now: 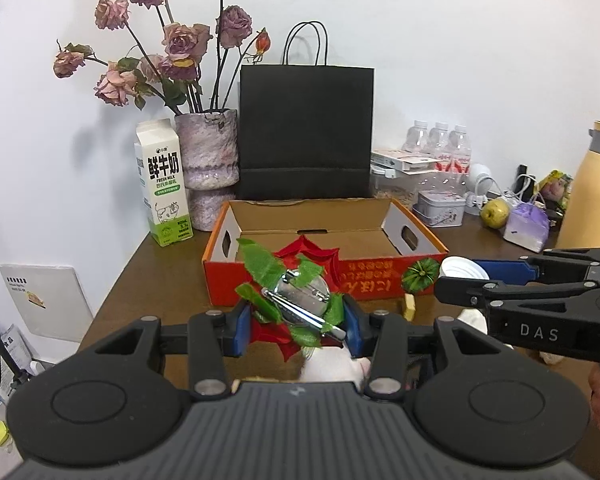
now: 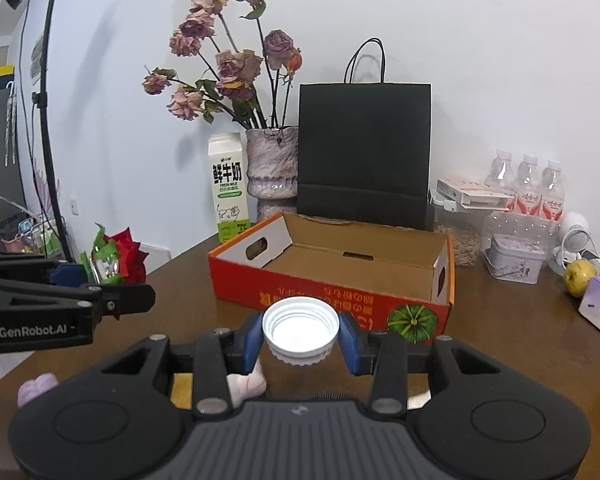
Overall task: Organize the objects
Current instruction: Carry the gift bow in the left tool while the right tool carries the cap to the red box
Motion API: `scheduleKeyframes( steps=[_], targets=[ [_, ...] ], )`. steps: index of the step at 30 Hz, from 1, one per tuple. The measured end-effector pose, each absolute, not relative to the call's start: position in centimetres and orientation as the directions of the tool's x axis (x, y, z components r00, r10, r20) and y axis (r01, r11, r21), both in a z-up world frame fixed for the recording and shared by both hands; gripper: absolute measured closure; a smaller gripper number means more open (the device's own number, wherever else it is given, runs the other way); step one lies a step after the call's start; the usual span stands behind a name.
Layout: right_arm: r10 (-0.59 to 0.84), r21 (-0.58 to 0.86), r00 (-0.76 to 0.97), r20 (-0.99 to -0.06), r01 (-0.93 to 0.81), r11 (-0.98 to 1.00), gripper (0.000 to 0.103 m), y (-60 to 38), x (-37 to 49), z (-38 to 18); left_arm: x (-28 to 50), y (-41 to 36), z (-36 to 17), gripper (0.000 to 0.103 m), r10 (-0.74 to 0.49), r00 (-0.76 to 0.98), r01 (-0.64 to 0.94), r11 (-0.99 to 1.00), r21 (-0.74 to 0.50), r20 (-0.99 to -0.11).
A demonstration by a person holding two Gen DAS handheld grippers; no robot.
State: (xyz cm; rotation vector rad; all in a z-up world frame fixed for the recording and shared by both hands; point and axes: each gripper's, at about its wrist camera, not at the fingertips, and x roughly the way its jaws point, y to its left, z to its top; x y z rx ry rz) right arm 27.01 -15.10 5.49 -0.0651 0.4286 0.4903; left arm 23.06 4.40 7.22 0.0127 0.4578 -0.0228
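Between the blue pads of the left hand-held gripper [image 1: 296,326] sits a clear glass ornament wrapped in red petals and green leaves [image 1: 300,296], clamped and held above the brown wooden bench [image 1: 160,276]. Over the same bench, the right hand-held gripper [image 2: 300,340] grips a white ribbed plastic screw cap [image 2: 300,326] with its open side up. Both held things hang just short of the near wall of an open orange cardboard box with a printed green pumpkin [image 2: 332,272], which lies mid-bench and shows a bare brown floor inside.

Along the bench's far edge, against a white wall, stand a white-and-green milk carton [image 1: 163,182], a mottled pink vase of dried roses [image 1: 208,152] and a black paper bag with cord handles [image 1: 306,132]. Toward the far right corner are three clear water bottles [image 2: 526,184], a small lavender tin [image 2: 514,258] and a yellow-green pear [image 2: 578,276]. A pale yellow flask [image 1: 596,188] stands at the right edge.
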Motion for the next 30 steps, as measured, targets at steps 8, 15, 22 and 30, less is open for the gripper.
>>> scheduleKeyframes(
  steps=[8, 15, 22, 30],
  targets=[
    [0.449, 0.068, 0.803, -0.391, -0.462, 0.884, 0.064, -15.2, 30.9, 6.4, 26.7, 4.5, 7.9, 0.058, 0.003, 0.893, -0.002, 1.0, 0.002, -0.451],
    [0.465, 0.1, 0.792, -0.396, -0.466, 0.879, 0.064, -15.0, 34.5, 6.8, 29.9, 4.3, 8.5, 0.058, 0.009, 0.887, -0.009, 1.0, 0.002, -0.462],
    [0.466, 0.127, 0.79, -0.398, -0.456, 0.881, 0.064, -14.4, 38.2, 6.8, 33.3, 3.9, 9.2, 0.058, 0.013, 0.881, -0.015, 1.0, 0.001, -0.474],
    [0.442, 0.162, 0.8, -0.407, -0.413, 0.896, 0.064, -14.4, 42.5, 6.0, 38.0, 3.4, 9.1, 0.058, 0.023, 0.865, -0.022, 1.0, 0.008, -0.501]
  ],
)
